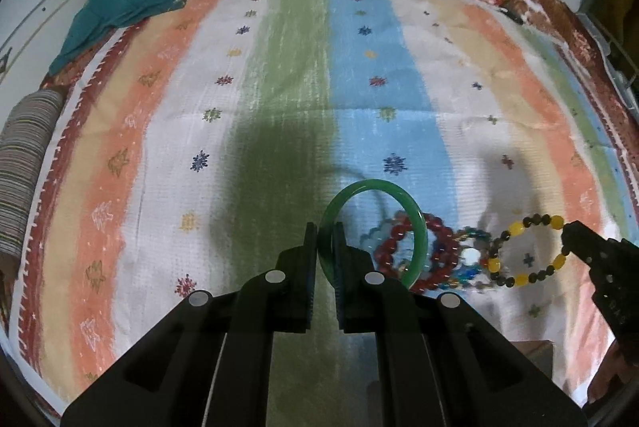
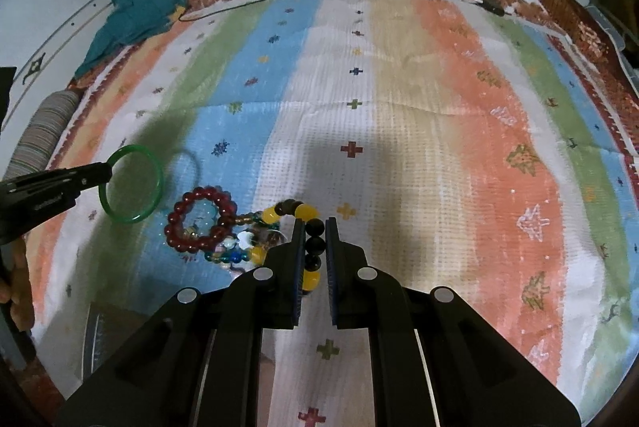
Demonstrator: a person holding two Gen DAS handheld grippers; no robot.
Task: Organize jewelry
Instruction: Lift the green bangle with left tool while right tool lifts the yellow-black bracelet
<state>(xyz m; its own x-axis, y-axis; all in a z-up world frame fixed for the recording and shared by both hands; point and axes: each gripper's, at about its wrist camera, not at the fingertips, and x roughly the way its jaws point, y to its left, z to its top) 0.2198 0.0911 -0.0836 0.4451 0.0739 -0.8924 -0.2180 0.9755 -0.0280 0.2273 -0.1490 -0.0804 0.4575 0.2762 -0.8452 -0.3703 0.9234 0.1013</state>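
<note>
Two grips: my left gripper [image 1: 326, 237] pinches the smooth green glass bangle [image 1: 415, 227], my right gripper [image 2: 312, 231] pinches the yellow-and-black bead bracelet [image 2: 307, 211], pile of bracelets [image 2: 215, 231] below, between them.

Green bangle [image 1: 415, 227]: near rim passing out of sight between gripper fingers. Yellow-and-black bead bracelet [image 2: 309, 245]: lower beads disappearing behind fingers. Mixed bead pile [image 2: 235, 251]: blurring together, individual pieces indistinguishable. Striped roll [image 1: 24, 183]: running off the frame edge.
</note>
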